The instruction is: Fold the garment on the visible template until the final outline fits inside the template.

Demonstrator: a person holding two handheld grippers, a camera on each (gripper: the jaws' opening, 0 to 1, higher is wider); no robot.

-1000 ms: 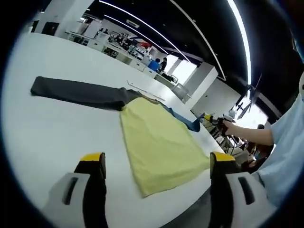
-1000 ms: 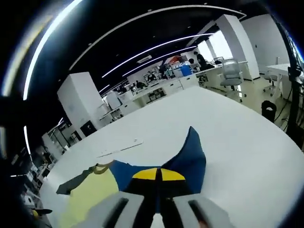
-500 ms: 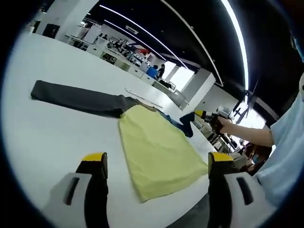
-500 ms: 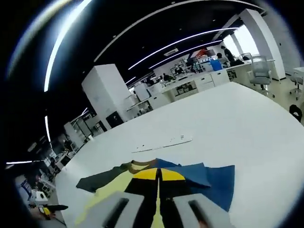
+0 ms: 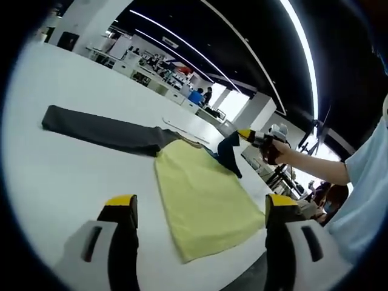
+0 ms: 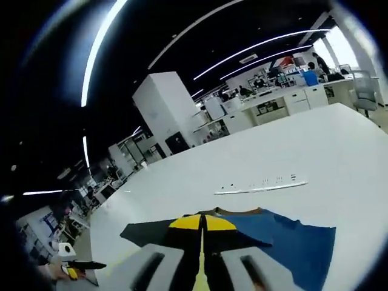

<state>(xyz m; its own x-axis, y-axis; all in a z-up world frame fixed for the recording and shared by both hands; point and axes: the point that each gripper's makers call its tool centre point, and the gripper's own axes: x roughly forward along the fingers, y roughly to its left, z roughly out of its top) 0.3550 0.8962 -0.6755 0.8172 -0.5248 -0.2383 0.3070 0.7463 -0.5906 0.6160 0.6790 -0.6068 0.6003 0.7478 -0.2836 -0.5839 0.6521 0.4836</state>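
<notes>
The garment lies flat on the white table (image 5: 54,176): a yellow body (image 5: 203,194), a dark grey sleeve (image 5: 97,127) stretched out to the left, and a blue sleeve (image 5: 229,153) raised off the table. In the left gripper view my right gripper (image 5: 245,134) is shut on the blue sleeve's end, held up over the yellow body's far edge. In the right gripper view its shut yellow tips (image 6: 202,222) pinch the blue sleeve (image 6: 291,242), with the grey sleeve (image 6: 142,231) to the left. My left gripper (image 5: 200,206) hovers open above the near table edge, nothing between its jaws.
A thin pale strip (image 6: 260,185) lies on the table beyond the garment's collar, also seen in the left gripper view (image 5: 179,126). Desks, chairs and people stand far behind (image 5: 197,97). A person's arm and light sleeve (image 5: 364,182) are at the right. Bare table surrounds the garment.
My right gripper has lifted the blue sleeve off the table and carried it up and inward toward the yellow body. The left gripper stays open, nearly still.
</notes>
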